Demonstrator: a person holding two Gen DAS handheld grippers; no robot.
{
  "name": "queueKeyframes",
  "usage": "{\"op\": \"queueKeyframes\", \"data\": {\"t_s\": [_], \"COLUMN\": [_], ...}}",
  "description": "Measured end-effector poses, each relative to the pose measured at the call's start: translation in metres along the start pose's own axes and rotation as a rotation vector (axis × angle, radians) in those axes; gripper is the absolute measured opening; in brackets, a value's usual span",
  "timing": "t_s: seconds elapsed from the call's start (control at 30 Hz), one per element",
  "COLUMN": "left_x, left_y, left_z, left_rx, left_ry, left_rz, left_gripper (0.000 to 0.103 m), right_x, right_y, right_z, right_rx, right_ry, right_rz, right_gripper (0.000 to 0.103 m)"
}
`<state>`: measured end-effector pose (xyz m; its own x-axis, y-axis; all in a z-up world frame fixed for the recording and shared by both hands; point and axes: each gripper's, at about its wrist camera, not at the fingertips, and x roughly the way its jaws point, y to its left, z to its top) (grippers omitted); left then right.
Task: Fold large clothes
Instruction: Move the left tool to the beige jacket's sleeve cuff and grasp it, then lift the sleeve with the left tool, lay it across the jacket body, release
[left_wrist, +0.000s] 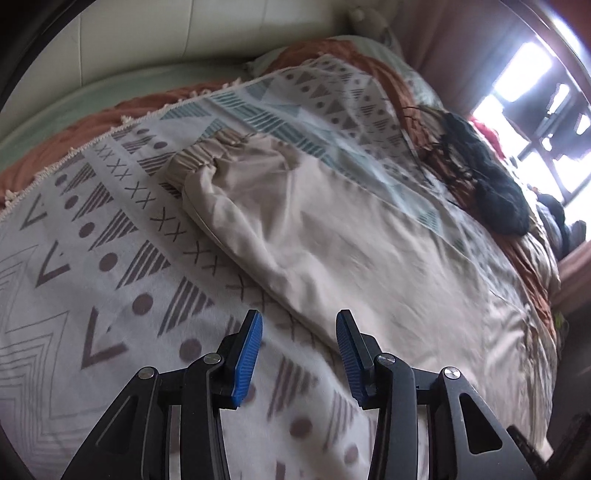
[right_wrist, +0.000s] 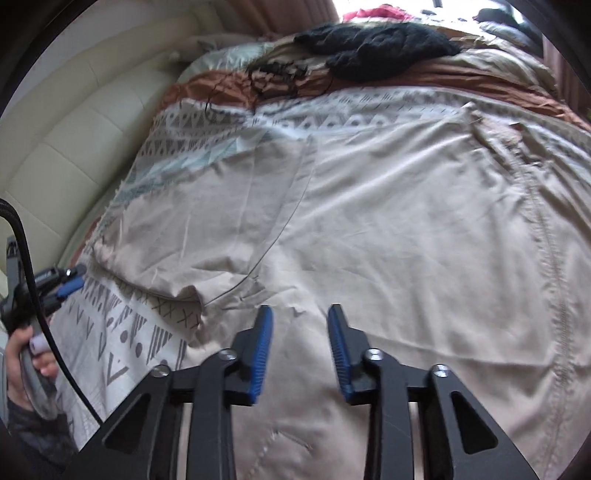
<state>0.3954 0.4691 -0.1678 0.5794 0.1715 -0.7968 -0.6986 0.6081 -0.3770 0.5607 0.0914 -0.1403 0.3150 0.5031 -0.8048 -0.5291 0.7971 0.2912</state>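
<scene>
A large beige garment (left_wrist: 332, 229) with an elastic band (left_wrist: 207, 155) lies spread on a patterned blanket (left_wrist: 92, 258) on a bed. It fills most of the right wrist view (right_wrist: 388, 206). My left gripper (left_wrist: 299, 325) is open and empty, just above the blanket at the garment's near edge. It also shows at the left edge of the right wrist view (right_wrist: 68, 286), held by a hand. My right gripper (right_wrist: 300, 317) is open and empty, hovering over the garment near a corner flap (right_wrist: 184, 295).
A black knitted item (right_wrist: 373, 48) lies at the bed's far side, also in the left wrist view (left_wrist: 491, 184). A rust-coloured cover (left_wrist: 74, 129) lies under the blanket. A cream padded headboard (right_wrist: 74, 140) stands to the left. A bright window (left_wrist: 535, 92) is beyond the bed.
</scene>
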Motion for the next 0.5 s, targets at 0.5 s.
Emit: {"op": "queueKeyframes", "data": {"t_s": [0.5], "left_x": [0.049], "left_y": [0.027], "left_z": [0.052], "left_rx": [-0.068], "left_ry": [-0.050], "left_rz": [0.128], "left_gripper": [0.003], "right_x": [0.081], "right_y": [0.025], "right_z": [0.005], "right_rx": [0.069], "right_ry": [0.130], "right_rz": [0.226], "right_gripper": [0.008]}}
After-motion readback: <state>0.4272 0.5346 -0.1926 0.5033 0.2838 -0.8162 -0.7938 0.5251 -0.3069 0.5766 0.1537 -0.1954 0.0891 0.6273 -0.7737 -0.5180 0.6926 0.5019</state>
